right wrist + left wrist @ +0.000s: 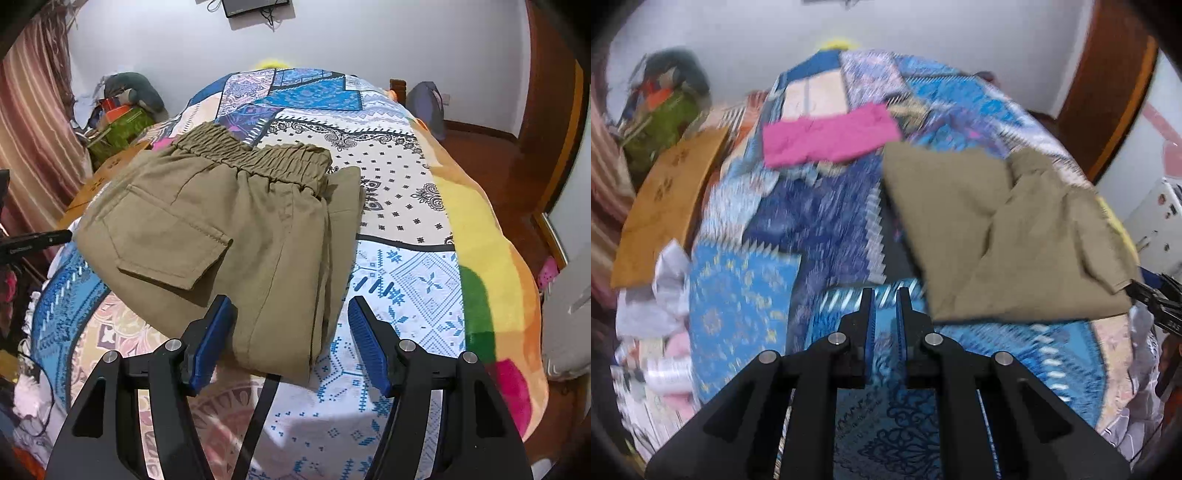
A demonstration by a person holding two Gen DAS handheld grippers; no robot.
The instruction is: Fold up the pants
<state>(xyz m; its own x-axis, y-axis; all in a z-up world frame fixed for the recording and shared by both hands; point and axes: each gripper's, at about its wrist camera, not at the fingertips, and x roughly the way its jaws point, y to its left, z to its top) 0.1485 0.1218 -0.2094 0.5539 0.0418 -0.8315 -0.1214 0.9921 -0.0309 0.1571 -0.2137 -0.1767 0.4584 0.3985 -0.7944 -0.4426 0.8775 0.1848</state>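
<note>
pants point(229, 229) folded, khaki, on the bed point(406, 206) near its front edge | left tool point(885, 295) nearly closed, empty | right tool point(291, 314) wide over pants' near end, not gripping

Left claw point(885, 295) closed, right claw point(291, 306) agape.

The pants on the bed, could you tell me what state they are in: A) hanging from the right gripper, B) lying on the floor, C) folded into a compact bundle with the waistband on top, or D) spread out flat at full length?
C: the pants lie folded on the bed, waistband on top.
</note>
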